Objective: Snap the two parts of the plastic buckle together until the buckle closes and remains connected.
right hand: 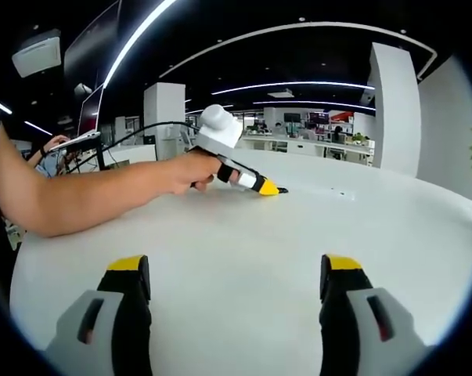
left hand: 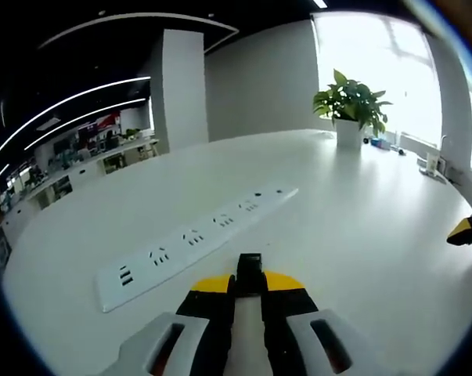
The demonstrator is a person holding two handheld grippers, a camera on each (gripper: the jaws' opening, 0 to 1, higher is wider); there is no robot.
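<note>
Black buckle part (left hand: 250,272) clamped in left hand-held gripper (left hand: 249,291); right hand-held gripper (right hand: 236,276) jaws apart.

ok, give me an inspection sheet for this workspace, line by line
Surface: broad white table, mostly bare.
Job's things: one black buckle part clamped in the left gripper; second part not made out.
Clutter: white power strip lying flat; potted plant near the window; small items beside it too blurred to name.
Grippers: left shut on the buckle part; right gripper open, nothing between its jaws.
Cables: dark cable arching behind the person's hand.
Surroundings: open office, desks, pillar, ceiling light strips.
</note>
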